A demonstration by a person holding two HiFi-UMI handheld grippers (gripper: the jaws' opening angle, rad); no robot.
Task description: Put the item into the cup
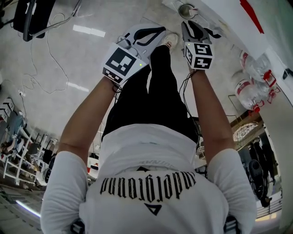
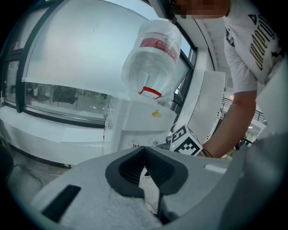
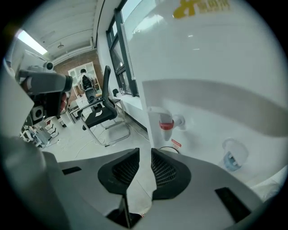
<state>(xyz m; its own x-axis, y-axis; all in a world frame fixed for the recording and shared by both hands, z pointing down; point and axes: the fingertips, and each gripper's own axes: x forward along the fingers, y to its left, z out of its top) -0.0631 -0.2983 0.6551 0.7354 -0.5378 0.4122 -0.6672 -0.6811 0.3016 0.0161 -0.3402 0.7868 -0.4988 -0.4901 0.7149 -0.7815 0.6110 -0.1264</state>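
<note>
Both grippers are held out in front of a white water dispenser [image 3: 216, 67]. My left gripper [image 1: 147, 34] has its pads touching at the tips, with nothing between them. My right gripper [image 1: 196, 28] stands a narrow gap open and holds nothing. Just beyond its jaws, a round cup [image 1: 186, 10] sits under the red tap [image 3: 165, 124]; only the cup's rim [image 3: 169, 149] shows in the right gripper view. A clear plastic cup [image 3: 234, 155] with something blue inside hangs on the dispenser's front to the right. No loose item can be made out.
An upturned water bottle [image 2: 153, 58] tops the dispenser; more bottles [image 1: 249, 91] lie to the right. A black office chair [image 3: 101, 112] stands by the windows. Cables [image 1: 41, 68] trail over the pale floor. The person's legs and a shoe [image 1: 170, 41] are below the grippers.
</note>
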